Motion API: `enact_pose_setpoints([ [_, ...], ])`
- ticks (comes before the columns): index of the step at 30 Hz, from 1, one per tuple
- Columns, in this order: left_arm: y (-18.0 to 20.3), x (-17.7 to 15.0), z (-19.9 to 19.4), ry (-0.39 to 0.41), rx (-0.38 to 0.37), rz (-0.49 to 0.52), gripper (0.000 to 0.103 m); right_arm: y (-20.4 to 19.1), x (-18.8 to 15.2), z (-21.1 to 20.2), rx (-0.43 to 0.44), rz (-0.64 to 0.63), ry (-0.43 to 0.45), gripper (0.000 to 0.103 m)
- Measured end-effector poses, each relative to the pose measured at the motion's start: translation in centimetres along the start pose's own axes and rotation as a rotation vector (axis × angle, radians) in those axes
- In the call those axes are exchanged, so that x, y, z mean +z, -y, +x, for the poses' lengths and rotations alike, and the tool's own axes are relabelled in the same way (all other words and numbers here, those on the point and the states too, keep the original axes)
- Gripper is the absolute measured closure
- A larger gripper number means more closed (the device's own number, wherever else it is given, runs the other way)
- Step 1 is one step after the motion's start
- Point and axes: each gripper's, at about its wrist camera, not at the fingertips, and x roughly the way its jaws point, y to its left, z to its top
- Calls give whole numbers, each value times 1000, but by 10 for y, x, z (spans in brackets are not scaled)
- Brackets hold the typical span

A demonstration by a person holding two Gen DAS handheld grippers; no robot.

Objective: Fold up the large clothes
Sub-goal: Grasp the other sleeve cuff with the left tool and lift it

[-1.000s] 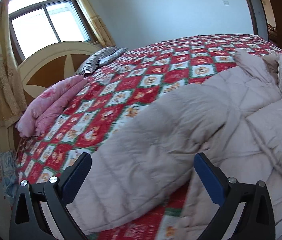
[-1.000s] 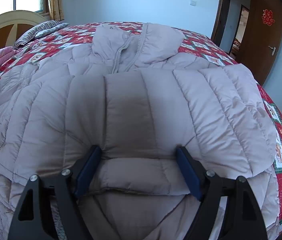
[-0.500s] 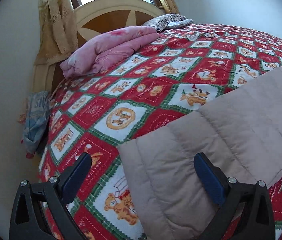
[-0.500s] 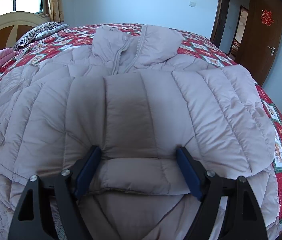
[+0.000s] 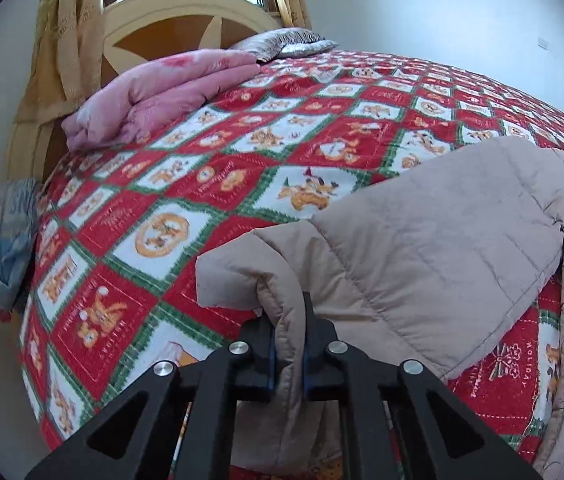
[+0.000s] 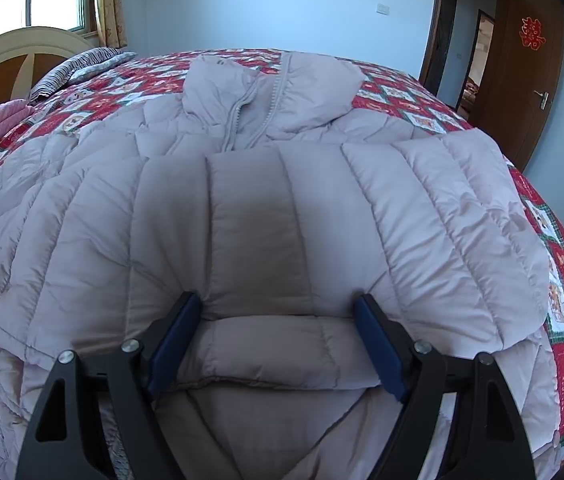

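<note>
Pinching the sleeve cuff [image 5: 282, 292], L gripper [image 5: 288, 344] has just been closed on it, ready for folding inward. Jacket [image 6: 282, 208] is spread on bed quilt [image 5: 201, 168]; R gripper [image 6: 277, 340] is kept apart, pads beside the other, folded-over sleeve.

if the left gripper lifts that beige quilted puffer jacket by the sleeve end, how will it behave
Probably floppy: the sleeve already bunches and droops where the left gripper pinches it. Likely light for its bulk, since the beige quilted puffer jacket looks puffy and air-filled. The smooth shell may slide easily over the red patterned bedspread, so the body would likely drag along.
</note>
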Motion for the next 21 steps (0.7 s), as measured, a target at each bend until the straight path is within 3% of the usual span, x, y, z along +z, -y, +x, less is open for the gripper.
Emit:
enact_pose_setpoints([
  [6, -7, 11, -27, 93, 18, 41, 96, 1, 0, -1, 6, 8, 5, 21],
  [12, 6, 41, -70, 248, 58, 105, 97, 1, 0, 0, 3, 5, 1, 20],
  [16, 27, 65, -96, 306, 15, 135, 97, 9, 4, -8, 59, 11, -24, 21],
  [21, 68, 89, -125, 386, -45, 195, 97, 30, 4, -38, 58, 45, 37, 21],
])
